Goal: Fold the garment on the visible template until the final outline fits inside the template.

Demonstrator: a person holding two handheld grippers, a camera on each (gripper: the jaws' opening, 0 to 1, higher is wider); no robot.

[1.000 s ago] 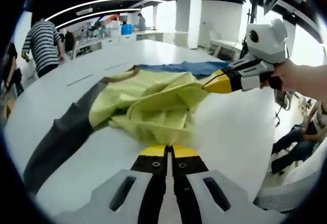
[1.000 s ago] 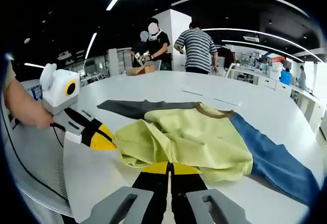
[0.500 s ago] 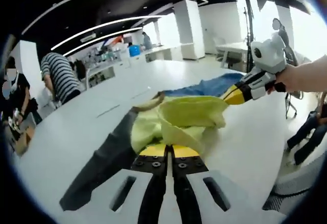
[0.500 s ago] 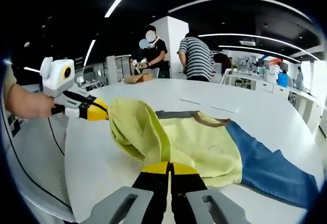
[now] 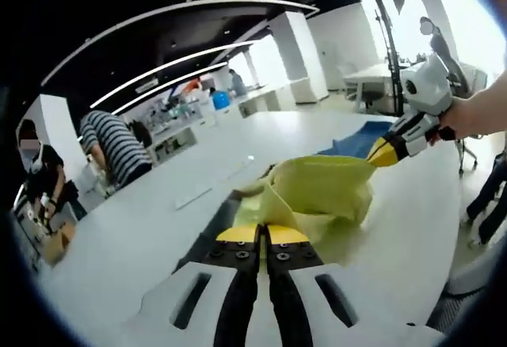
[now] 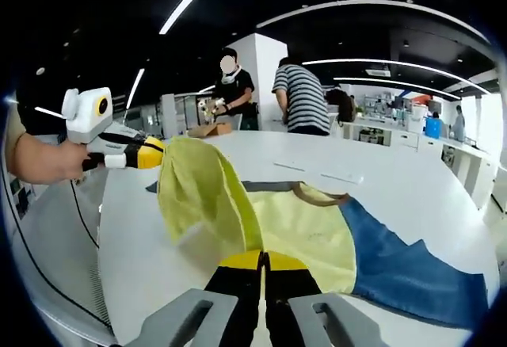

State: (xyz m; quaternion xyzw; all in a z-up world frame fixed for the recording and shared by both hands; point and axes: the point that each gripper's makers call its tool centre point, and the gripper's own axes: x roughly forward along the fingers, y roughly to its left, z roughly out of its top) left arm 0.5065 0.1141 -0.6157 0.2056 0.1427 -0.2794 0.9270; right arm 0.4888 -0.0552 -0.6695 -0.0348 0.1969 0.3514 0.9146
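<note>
Yellow-and-blue garment (image 6: 301, 228), one yellow edge lifted, rest flat on table (image 6: 412, 181).

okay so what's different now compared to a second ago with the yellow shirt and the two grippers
Both grippers have lifted the near edge of the yellow garment off the white table; a second ago it lay crumpled flat, now it hangs as a raised fold between the left gripper and the right gripper. Both were already shut on the cloth and have not let go. The blue sleeve and the dark sleeve stay on the table.
</note>
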